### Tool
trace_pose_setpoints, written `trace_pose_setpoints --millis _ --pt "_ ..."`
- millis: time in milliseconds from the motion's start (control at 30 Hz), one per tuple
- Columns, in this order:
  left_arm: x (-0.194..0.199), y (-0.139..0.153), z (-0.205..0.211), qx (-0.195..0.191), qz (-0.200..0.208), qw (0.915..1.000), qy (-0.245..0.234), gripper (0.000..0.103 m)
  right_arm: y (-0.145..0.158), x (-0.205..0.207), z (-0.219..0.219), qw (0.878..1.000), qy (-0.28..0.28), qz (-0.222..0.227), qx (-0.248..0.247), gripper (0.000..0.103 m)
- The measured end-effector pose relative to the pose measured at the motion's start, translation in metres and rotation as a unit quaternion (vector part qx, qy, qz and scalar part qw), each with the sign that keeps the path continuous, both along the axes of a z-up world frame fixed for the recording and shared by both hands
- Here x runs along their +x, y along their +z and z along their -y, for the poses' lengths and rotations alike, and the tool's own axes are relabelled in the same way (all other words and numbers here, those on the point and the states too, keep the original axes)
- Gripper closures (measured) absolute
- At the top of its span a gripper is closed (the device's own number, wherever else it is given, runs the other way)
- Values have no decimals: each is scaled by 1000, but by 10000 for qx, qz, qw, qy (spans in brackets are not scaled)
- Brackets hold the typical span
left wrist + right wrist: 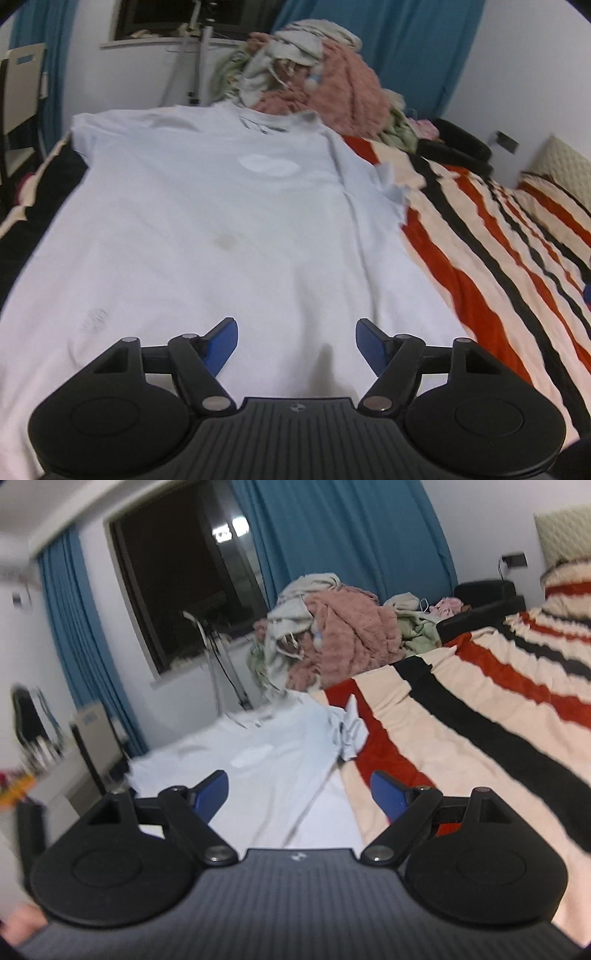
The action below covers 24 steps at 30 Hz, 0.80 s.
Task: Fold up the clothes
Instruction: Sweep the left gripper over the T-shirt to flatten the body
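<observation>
A white T-shirt (207,229) lies spread flat on the striped bed, collar at the far end, with a pale oval print on the chest. Its right sleeve is crumpled at the shirt's right edge. My left gripper (296,328) hovers open over the shirt's lower part, blue fingers (221,345) wide apart with nothing between them. In the right wrist view the same T-shirt (266,760) stretches away to the left. My right gripper (298,780) is open above the shirt's right edge, where it meets the blanket. The crumpled sleeve (351,731) lies just ahead of it.
A striped red, black and cream blanket (491,251) covers the bed to the right. A heap of pink and pale clothes (314,77) sits at the bed's far end. Beyond are blue curtains (332,535), a dark window (177,576), a white stand (195,70) and a cabinet (92,734).
</observation>
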<state>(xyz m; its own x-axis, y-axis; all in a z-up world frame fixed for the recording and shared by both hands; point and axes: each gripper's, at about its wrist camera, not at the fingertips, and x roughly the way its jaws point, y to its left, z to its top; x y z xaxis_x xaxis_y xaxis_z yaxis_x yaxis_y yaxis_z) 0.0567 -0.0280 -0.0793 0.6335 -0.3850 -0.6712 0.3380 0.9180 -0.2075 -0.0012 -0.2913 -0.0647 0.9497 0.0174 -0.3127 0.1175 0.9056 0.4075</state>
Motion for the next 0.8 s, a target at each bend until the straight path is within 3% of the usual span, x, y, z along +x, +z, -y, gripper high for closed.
trace_pose_setpoints --millis 67,133,300,467,600,700,733,800 --pt "-7 -3 7 5 -34 9999 -144 33 4 -11 7 9996 65 62 265 18" --pt "-13 -8 14 -68 -119 9993 -360 35 10 -19 11 9999 -26 53 152 18" --pt "-22 -24 30 -863 -440 9877 -1231 40 18 -42 30 9987 -458 225 17 17" --pt "-26 -51 55 -982 -794 9743 -1865 54 -3 -41 50 9954 -453 143 832 15" --pt "-29 -72 75 -1073 -1073 9597 -2366 57 -20 -39 63 9891 -391 71 1421 15" --pt "-37 -77 89 -972 -1010 9519 -2726 59 -23 -36 61 9880 -270 100 1515 15" --pt "-41 -76 95 -916 -954 9491 -2858 67 -23 -36 60 9878 -263 122 1532 15" --pt "-50 -69 107 -823 -732 9431 -3138 70 -24 -39 61 9872 -284 209 1555 15"
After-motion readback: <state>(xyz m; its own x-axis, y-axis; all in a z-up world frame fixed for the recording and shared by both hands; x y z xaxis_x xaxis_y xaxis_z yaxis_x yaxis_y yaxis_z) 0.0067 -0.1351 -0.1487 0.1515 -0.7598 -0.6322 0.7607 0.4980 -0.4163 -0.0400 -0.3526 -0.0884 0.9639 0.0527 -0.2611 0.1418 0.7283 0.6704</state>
